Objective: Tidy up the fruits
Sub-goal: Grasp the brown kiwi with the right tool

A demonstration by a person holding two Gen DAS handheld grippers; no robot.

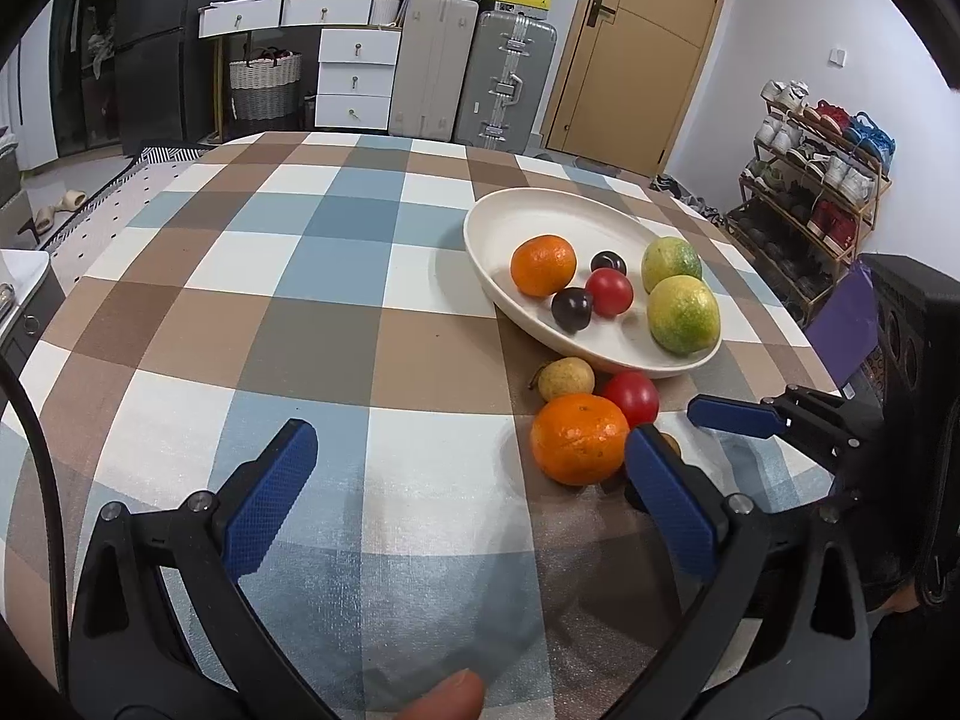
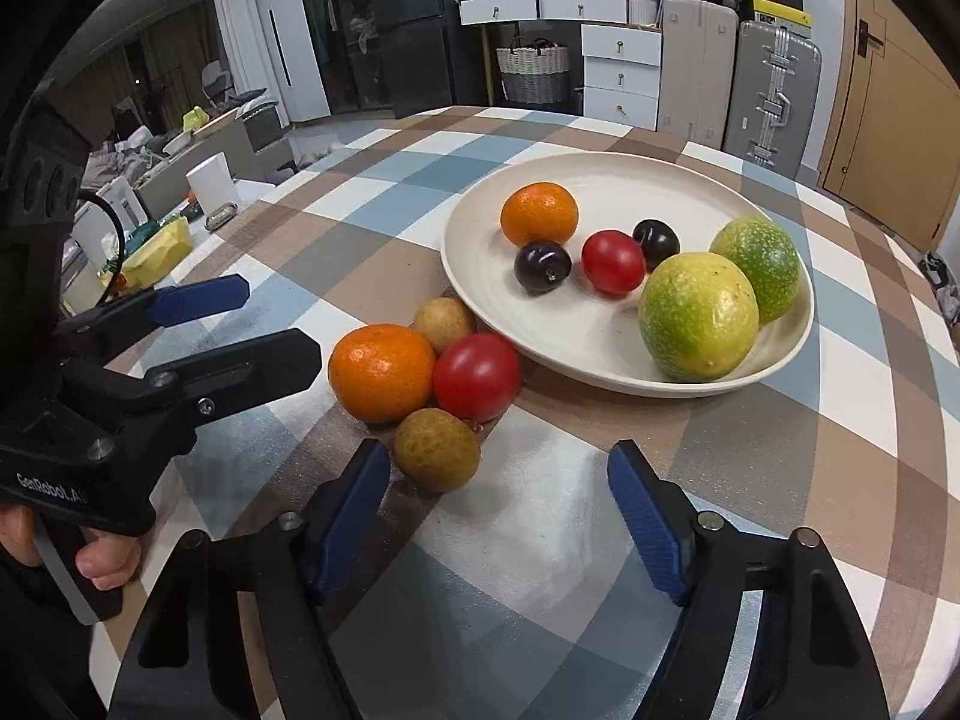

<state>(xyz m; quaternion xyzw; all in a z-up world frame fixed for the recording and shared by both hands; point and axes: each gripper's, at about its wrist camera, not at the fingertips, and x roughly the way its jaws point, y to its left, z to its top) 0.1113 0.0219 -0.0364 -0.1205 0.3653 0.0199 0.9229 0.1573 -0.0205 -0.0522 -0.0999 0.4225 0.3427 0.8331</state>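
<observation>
A cream plate (image 1: 516, 210) (image 2: 606, 180) holds an orange (image 2: 539, 213), a red tomato (image 2: 613, 261), two dark plums (image 2: 542, 266) and two green-yellow fruits (image 2: 698, 315). On the cloth in front of it lie an orange (image 1: 579, 438) (image 2: 381, 372), a red tomato (image 1: 633, 397) (image 2: 477, 376) and two small brown fruits (image 2: 437, 449) (image 2: 444, 324). My left gripper (image 1: 471, 450) is open and empty, its right finger beside the loose orange; it also shows in the right wrist view (image 2: 267, 324). My right gripper (image 2: 498, 480) is open and empty, just in front of the near brown fruit.
The table has a checked cloth (image 1: 336, 276). Behind it stand white drawers (image 1: 357, 75), suitcases (image 1: 510, 78) and a door (image 1: 636, 48). A shoe rack (image 1: 822, 180) is at the right. A cluttered side table (image 2: 150, 222) lies left of the table.
</observation>
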